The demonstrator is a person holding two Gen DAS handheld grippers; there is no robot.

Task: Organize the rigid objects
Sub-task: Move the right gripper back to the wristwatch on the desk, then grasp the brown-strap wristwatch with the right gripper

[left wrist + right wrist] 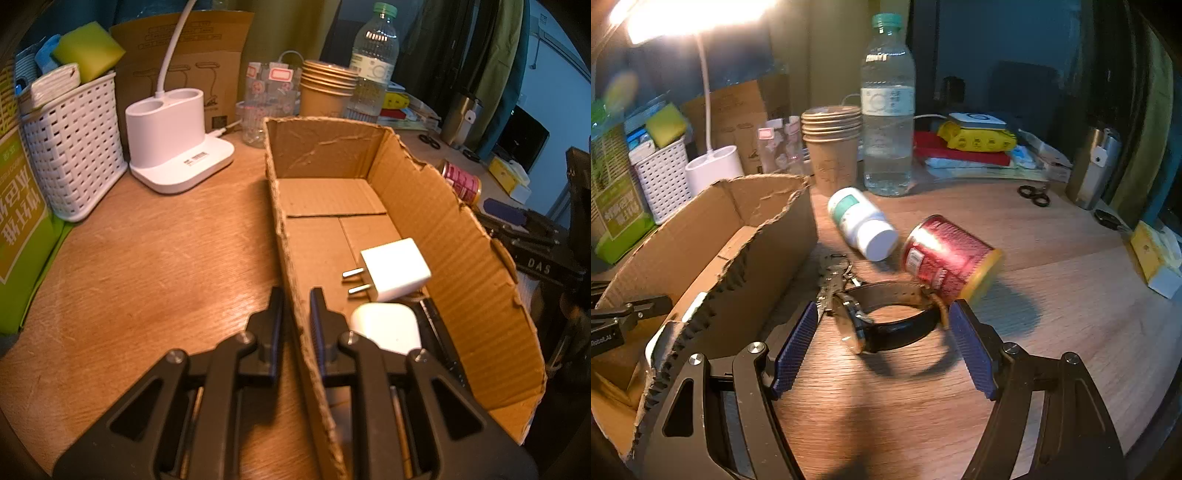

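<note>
An open cardboard box (454, 236) sits on the wooden table; it also shows in the right wrist view (701, 236). Inside lie a white plug adapter (395, 269), a white rounded case (386, 326) and a dark item partly hidden. My left gripper (297, 299) is shut on the box's left wall. My right gripper (882, 321) is open around a black-strapped wristwatch (886, 325) on the table. Beyond it lie a bunch of keys (834, 280), a white pill bottle (862, 227) and a red can (947, 256), both on their sides.
A white lamp base (173, 136), a white basket (74, 155), stacked paper cups (831, 147), a water bottle (888, 110), scissors (1034, 195), a steel flask (1095, 166) and books stand along the table's back.
</note>
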